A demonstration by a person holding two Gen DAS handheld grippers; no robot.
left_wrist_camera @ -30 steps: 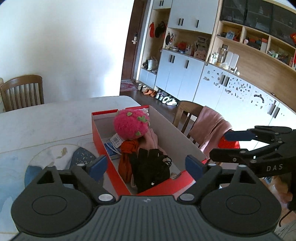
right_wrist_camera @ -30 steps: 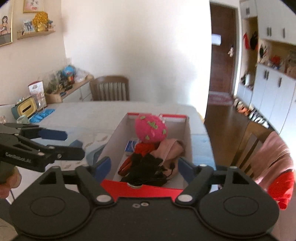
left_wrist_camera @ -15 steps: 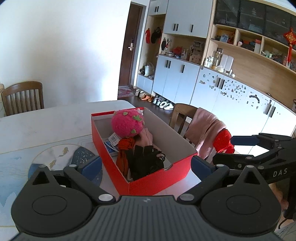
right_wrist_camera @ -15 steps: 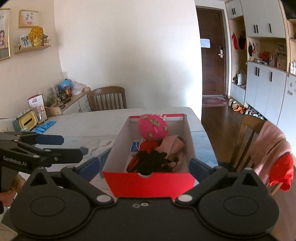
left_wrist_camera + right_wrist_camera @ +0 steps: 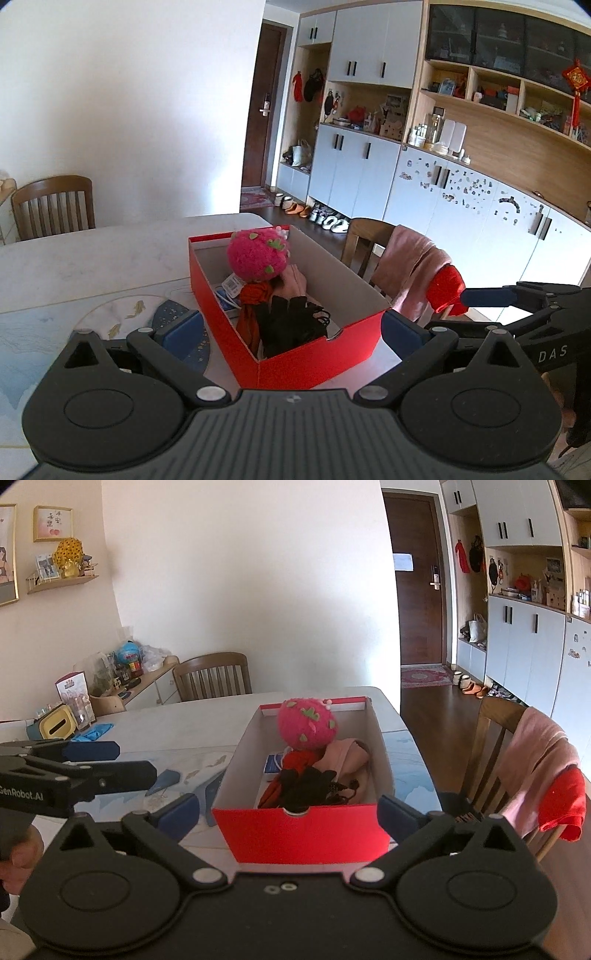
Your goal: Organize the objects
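Note:
A red shoebox stands open on the table. In it lie a pink strawberry hat, an orange-red cloth, a pink garment and black gloves. My left gripper is open and empty, pulled back from the box's near corner. My right gripper is open and empty, in front of the box's short red end. Each gripper shows in the other's view: the right one, the left one.
The table is white with a blue painted pattern. A wooden chair draped with pink and red cloth stands at its right side. Another chair stands at the far side. A sideboard with clutter is at the left.
Both grippers have drawn back and up from the box, so it looks smaller and farther away. Both stay open and empty. The box contents have not moved.

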